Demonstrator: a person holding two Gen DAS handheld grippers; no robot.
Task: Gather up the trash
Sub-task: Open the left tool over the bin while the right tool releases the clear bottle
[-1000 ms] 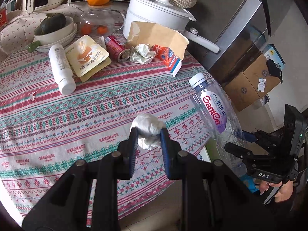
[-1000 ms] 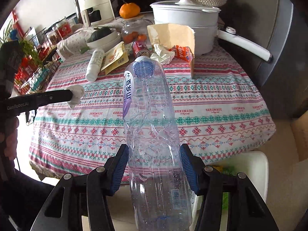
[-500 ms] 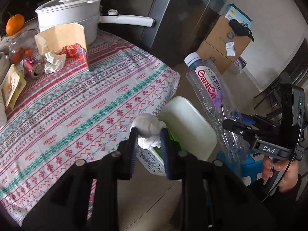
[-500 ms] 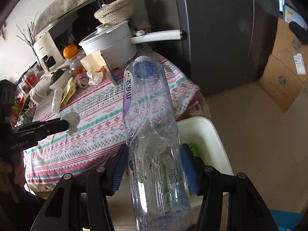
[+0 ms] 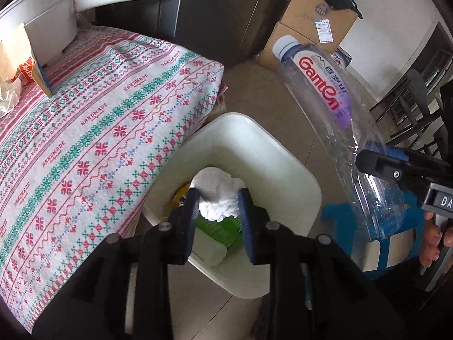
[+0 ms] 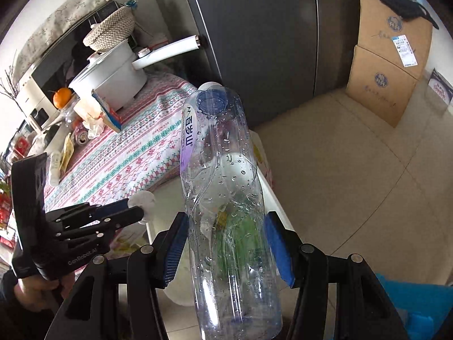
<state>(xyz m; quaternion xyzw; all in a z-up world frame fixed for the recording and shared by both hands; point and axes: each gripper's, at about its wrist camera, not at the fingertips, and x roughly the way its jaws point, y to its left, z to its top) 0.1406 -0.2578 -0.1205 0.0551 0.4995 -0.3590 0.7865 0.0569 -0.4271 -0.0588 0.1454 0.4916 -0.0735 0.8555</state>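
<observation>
Over the white bin (image 5: 286, 175), left tongs (image 5: 216, 212) are opening around tissue (image 5: 219, 198); right tongs (image 6: 226, 243) clamp the "Ganten" bottle (image 6: 226, 187).

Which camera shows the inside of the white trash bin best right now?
The left wrist view: it looks straight down into the trash bin, showing green packaging below the crumpled tissue between the opening jaws. In the right wrist view the bin sits mostly behind the plastic bottle.

— What's your left gripper (image 5: 217, 208) doing?
— Its jaws are opening around the crumpled tissue (image 5: 219, 195), right above the white bin (image 5: 283, 175) beside the table (image 5: 93, 130).
— And the other one?
— Your right gripper (image 5: 396, 167) holds the clear bottle (image 5: 334, 113) tilted, off to the bin's right.
</observation>
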